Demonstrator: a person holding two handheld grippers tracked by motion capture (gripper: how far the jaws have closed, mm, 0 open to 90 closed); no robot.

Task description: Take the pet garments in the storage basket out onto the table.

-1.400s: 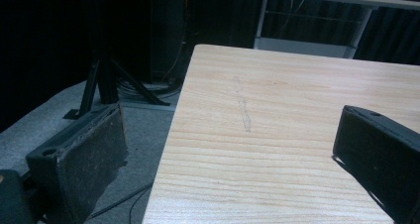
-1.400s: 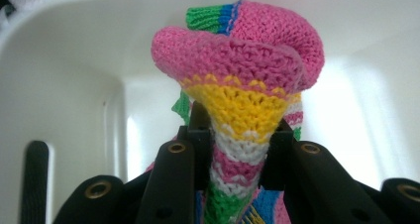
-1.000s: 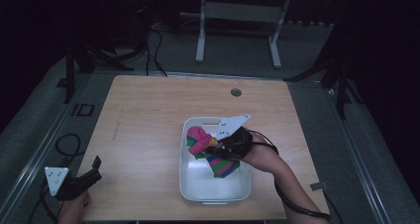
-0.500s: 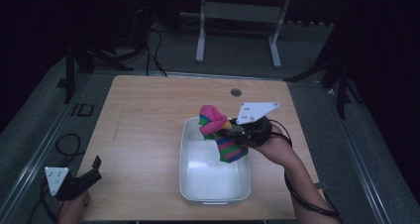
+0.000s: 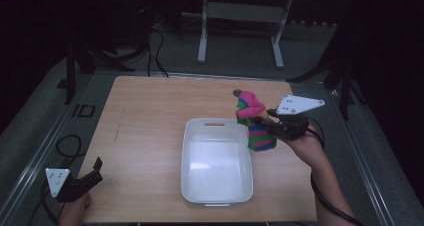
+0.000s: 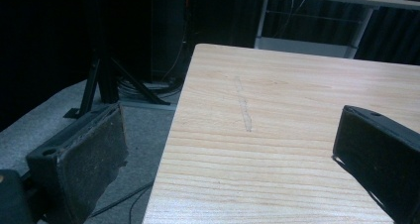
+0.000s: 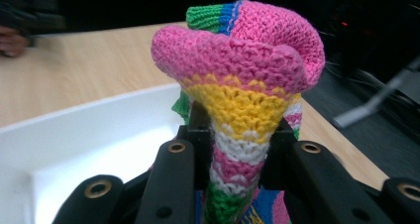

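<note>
Two grippers are in my hands, and only one is working. Nearest me, at the front left corner of the table (image 5: 150,111), my left gripper (image 5: 80,183) rests low with its jaws standing well apart and nothing between them; in the left gripper view I look along them onto bare wood grain and the table's edge. I judge it is parked there to stay out of the way, since the work sits on the other side.

Farther in stands the white bin (image 5: 217,161), empty as far as I can see, its pale floor bare. It sits in the middle of the table, near the front, within easy reach of either hand.

Beyond its right rim, my right gripper (image 5: 257,120) is clamped on the striped knitted sock (image 5: 257,128). In the right gripper view the jaws pinch the sock (image 7: 242,149) at a narrow waist, so the pink and yellow cuff end flops over the top while the rest hangs below. In the high view the sock appears to hang clear of the bin, above the table just beside the bin's far right corner. Gripping near one end lets the fabric dangle freely, which I judge suits lifting it out and carrying it to the side.
</note>
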